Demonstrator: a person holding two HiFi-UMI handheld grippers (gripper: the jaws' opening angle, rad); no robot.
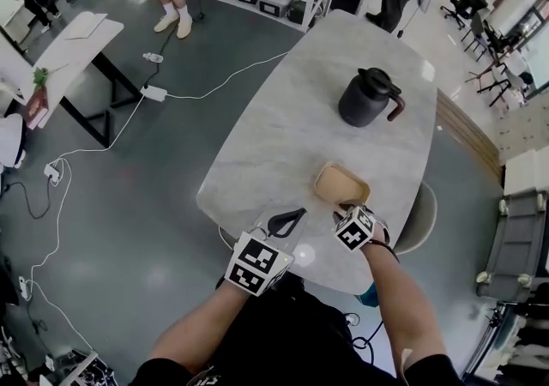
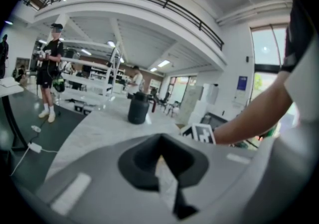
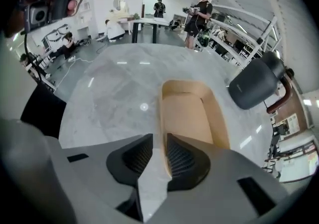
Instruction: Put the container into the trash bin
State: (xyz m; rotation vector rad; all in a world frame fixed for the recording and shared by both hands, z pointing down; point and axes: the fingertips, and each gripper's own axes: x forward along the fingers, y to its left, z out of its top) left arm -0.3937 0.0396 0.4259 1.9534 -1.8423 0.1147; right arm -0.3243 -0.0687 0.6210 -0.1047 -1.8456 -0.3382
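A shallow tan container [image 1: 340, 183] [image 3: 192, 111] lies empty on the marble table [image 1: 283, 135], near its front edge. My right gripper [image 1: 346, 206] [image 3: 159, 144] points steeply down over the container's near end. Its jaws straddle the left side wall; a slit of table shows beside the left pad, so the pads are not pressing. My left gripper [image 1: 297, 214] [image 2: 159, 141] rests to the left of the container, apart from it, shut with nothing in it. No trash bin can be made out for certain.
A dark insulated jug [image 1: 367, 98] [image 3: 254, 86] [image 2: 138, 109] stands further back on the table. A white chair [image 1: 422, 220] is tucked in at the table's right. A grey box-like cart [image 1: 517, 243] stands on the floor at far right. Cables and people are at the back.
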